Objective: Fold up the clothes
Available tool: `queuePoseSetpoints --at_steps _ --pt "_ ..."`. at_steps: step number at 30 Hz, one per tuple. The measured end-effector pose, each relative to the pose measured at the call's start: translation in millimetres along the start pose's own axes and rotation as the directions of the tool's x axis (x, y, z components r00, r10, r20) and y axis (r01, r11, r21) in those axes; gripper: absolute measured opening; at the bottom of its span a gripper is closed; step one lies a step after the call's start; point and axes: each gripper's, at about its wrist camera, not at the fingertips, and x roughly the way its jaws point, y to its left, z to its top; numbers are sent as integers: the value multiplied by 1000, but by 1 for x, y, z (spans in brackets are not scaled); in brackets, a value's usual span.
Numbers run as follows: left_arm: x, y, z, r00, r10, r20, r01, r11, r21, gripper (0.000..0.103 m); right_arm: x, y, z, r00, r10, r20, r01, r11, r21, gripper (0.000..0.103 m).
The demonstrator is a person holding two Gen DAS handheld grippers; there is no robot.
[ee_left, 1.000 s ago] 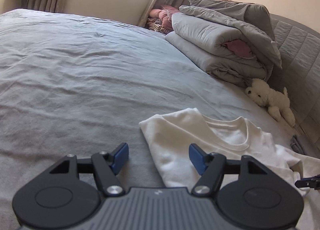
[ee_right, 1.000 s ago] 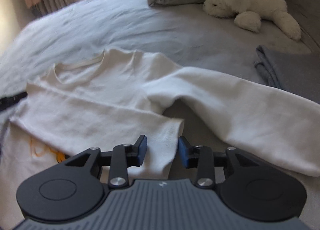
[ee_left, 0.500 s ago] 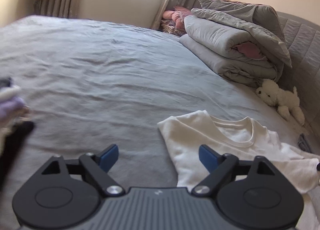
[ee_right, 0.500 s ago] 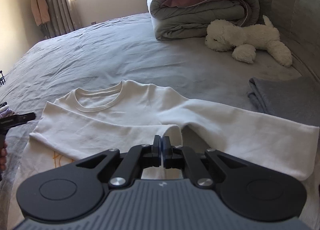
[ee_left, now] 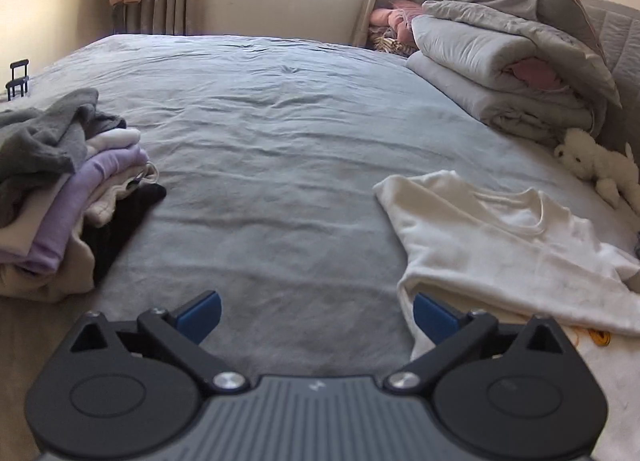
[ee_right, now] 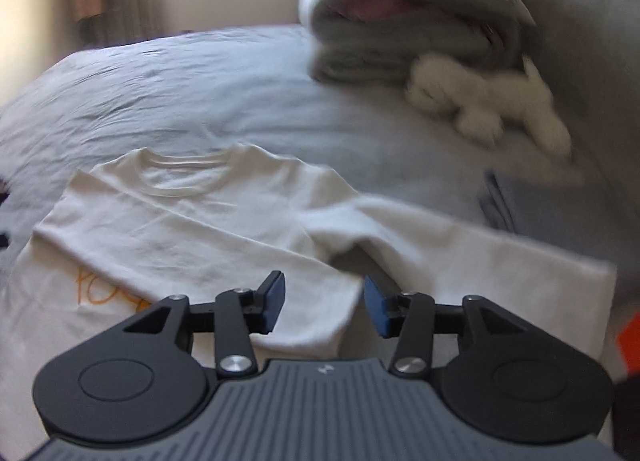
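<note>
A white long-sleeved sweatshirt lies face down on the grey bed sheet, collar toward the window. One sleeve is folded across its body, and that cuff lies just below and between the pads of my right gripper, which stands open. The other sleeve stretches out to the right. My left gripper is wide open over bare sheet, holding nothing, with its right pad beside the left edge of the sweatshirt. The right wrist view is motion-blurred.
A pile of folded clothes sits at the left. Rolled grey duvets and a white plush toy lie by the headboard. A folded grey cloth lies right of the sweatshirt. Something orange shows at the right edge.
My right gripper shut at the folded sleeve's cuff half a second ago and has since opened, leaving it on the shirt. My left gripper opened wider and swung left, bringing the clothes pile into view.
</note>
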Motion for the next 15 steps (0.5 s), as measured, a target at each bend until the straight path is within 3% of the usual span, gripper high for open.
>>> queuePoseSetpoints --at_steps 7,9,10,11,15 --pt "5 -20 -11 999 -22 -48 25 997 74 102 21 43 -16 997 40 -59 -56 953 -297 52" --pt "7 -26 -13 998 -26 -57 32 994 104 102 26 43 -15 997 22 -73 -43 956 -291 37" --pt "8 -28 -14 998 -24 -58 31 993 116 102 28 41 -14 997 22 -80 -43 959 -279 20" --pt "9 -30 -15 998 -21 -57 29 991 129 102 30 39 -12 996 22 -86 -44 963 -266 12" --pt "15 -38 -21 998 -3 -56 14 981 192 102 20 37 -6 998 25 -51 -37 971 -237 4"
